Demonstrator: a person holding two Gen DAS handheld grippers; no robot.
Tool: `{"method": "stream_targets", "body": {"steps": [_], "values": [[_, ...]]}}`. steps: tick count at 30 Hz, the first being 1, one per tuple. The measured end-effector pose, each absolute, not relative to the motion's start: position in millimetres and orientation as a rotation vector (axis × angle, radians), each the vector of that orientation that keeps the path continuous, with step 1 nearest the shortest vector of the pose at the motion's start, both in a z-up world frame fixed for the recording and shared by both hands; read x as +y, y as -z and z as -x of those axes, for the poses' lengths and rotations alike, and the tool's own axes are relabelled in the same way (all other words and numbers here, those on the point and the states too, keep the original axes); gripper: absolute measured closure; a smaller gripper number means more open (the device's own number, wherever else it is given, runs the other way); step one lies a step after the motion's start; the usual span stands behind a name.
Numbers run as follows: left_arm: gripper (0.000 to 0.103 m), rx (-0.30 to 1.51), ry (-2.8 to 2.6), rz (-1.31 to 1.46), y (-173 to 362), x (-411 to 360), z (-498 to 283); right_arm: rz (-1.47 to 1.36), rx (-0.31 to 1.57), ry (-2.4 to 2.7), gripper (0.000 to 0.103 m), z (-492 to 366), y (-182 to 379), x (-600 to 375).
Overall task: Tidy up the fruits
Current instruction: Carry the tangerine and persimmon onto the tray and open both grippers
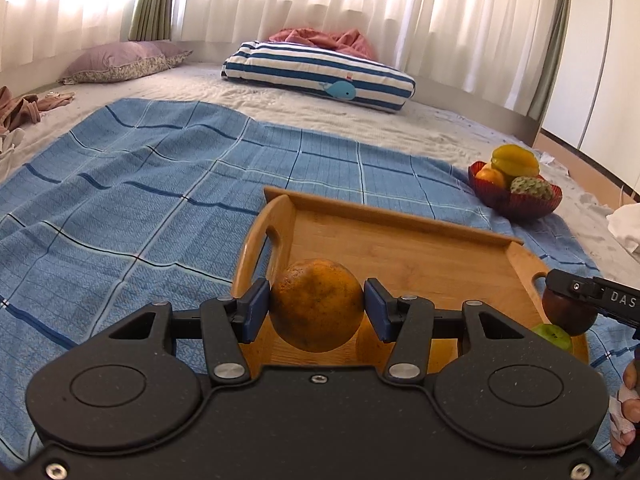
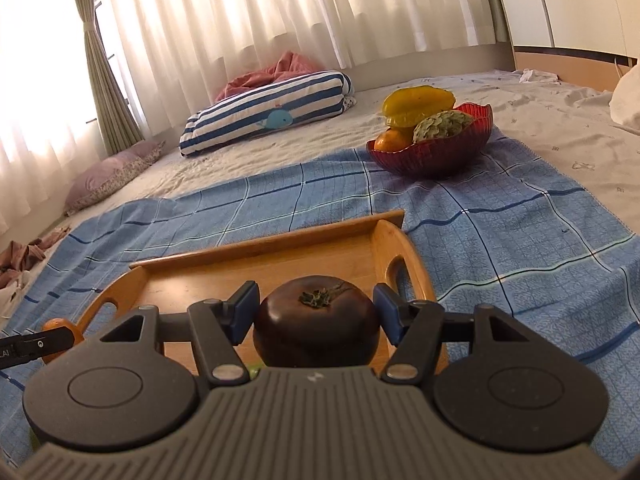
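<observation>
Left gripper point(image 1: 316, 307) pinches orange point(image 1: 316, 304) at widest girth, above wooden tray point(image 1: 400, 248): firm, rounded rind (likely slippery). Right gripper point(image 2: 316, 312) pinches dark persimmon-like fruit point(image 2: 316, 320) between pads point(image 2: 244, 312); probably soft, bruisable.

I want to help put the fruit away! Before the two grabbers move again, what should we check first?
1. Left gripper holds the orange between both pads: ok.
2. Right gripper holds the dark round fruit between both pads: ok.
3. Red bowl has room for two more: not ok, it looks heaped with the starfruit on top.
4. Wooden tray has bare floor to set fruit down: ok.
5. Green fruit sits close under the right gripper: cannot tell whether they touch.
</observation>
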State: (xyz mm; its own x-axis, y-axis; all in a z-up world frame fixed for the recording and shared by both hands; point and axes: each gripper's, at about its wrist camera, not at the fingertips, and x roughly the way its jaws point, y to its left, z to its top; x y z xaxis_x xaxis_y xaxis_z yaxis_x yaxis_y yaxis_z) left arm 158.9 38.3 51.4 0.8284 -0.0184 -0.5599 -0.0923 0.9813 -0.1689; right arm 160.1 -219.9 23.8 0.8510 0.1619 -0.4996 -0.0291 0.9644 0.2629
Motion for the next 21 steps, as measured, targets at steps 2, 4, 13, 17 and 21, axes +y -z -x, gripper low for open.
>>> {"method": "stream_targets", "body": {"steps": [2,4,13,17,21], "values": [[0.054,0.599,-0.040,0.191,-49.0,36.8,-161.2,-0.251,0.552,-0.101,0.038,-163.5,-22.3,-220.4],[0.054,0.608,-0.041,0.196,-46.6,35.6,-163.1,-0.251,0.557,-0.096,0.038,-165.6,-20.7,-219.9],[0.054,0.638,-0.044,0.244,-35.7,39.3,-167.3,-0.275,0.568,-0.092,0.038,-168.7,-17.1,-226.3],[0.054,0.637,-0.044,0.244,-35.4,40.1,-167.4,-0.276,0.573,-0.090,0.038,-170.3,-15.7,-226.7],[0.054,0.635,-0.044,0.246,-35.3,39.8,-167.3,-0.289,0.585,-0.091,0.038,-172.3,-13.3,-228.1]]}}
